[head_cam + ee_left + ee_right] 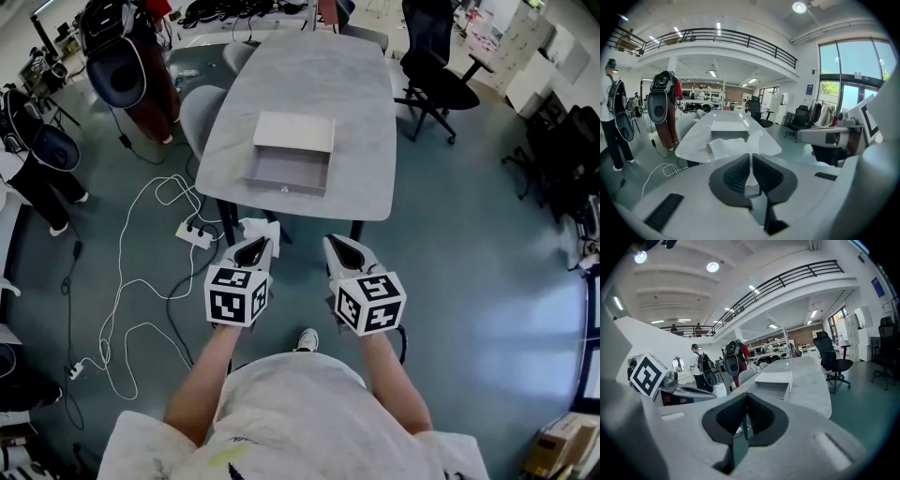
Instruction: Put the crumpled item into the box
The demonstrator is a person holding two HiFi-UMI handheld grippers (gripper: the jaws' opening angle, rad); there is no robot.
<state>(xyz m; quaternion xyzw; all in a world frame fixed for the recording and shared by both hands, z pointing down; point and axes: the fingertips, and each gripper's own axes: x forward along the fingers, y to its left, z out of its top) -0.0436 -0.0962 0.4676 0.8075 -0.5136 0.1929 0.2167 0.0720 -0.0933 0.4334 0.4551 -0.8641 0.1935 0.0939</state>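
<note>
An open grey box (286,186) with its lid (294,131) folded back lies near the front edge of the grey table (309,75). A crumpled white paper (255,228) sticks out of my left gripper (253,246), which is shut on it, just short of the table's front edge. In the left gripper view the paper (731,146) rises ahead of the closed jaws (751,158), with the box (729,127) beyond it. My right gripper (339,246) hangs beside the left, shut with nothing in it (746,398). The box (773,379) lies ahead of it.
A power strip (194,234) and white cables (122,281) lie on the floor at the left. Grey chairs (200,111) stand at the table's left side, black office chairs (436,70) at the right. A person with a backpack (37,155) stands at far left.
</note>
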